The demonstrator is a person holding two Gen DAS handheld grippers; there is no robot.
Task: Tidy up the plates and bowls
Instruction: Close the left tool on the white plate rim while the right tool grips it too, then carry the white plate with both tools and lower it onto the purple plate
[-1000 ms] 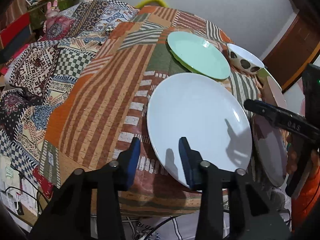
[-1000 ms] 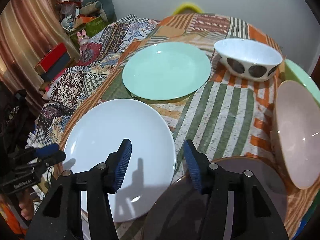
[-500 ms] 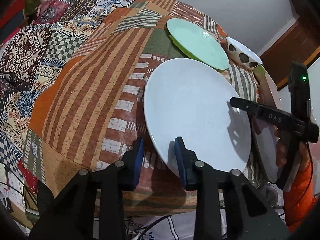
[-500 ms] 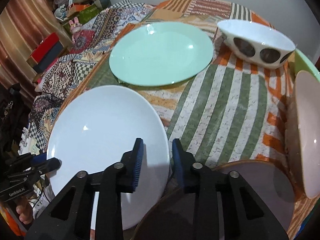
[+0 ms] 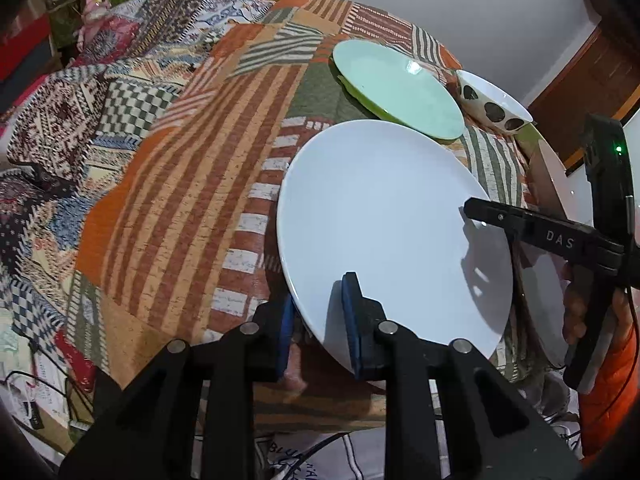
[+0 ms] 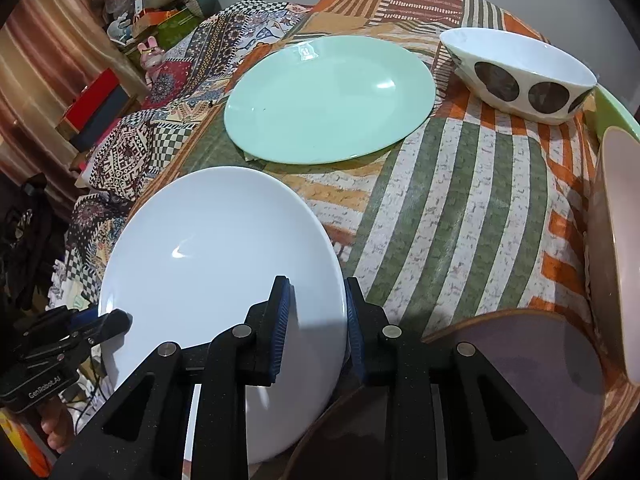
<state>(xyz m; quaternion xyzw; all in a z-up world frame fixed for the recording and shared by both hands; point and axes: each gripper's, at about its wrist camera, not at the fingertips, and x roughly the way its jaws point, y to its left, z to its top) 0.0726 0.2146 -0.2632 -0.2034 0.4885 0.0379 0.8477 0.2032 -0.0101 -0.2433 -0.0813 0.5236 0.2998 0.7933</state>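
Note:
A large white plate lies over the patchwork tablecloth, gripped from both sides. My left gripper has the plate's near rim between its blue pads, one pad on top and one underneath, and its jaws are closing. On the opposite rim my right gripper is shut the same way. A mint green plate rests beyond it, with a white bowl with dark spots to its right.
A pink bowl stands at the table's right edge, inside a green one. A dark brownish plate lies at the front right, partly under the white plate. Patterned cloths and boxes lie to the left, off the table.
Both grippers have closed from open onto the white plate's rim, one on each side. The plate now looks tipped up off the cloth.

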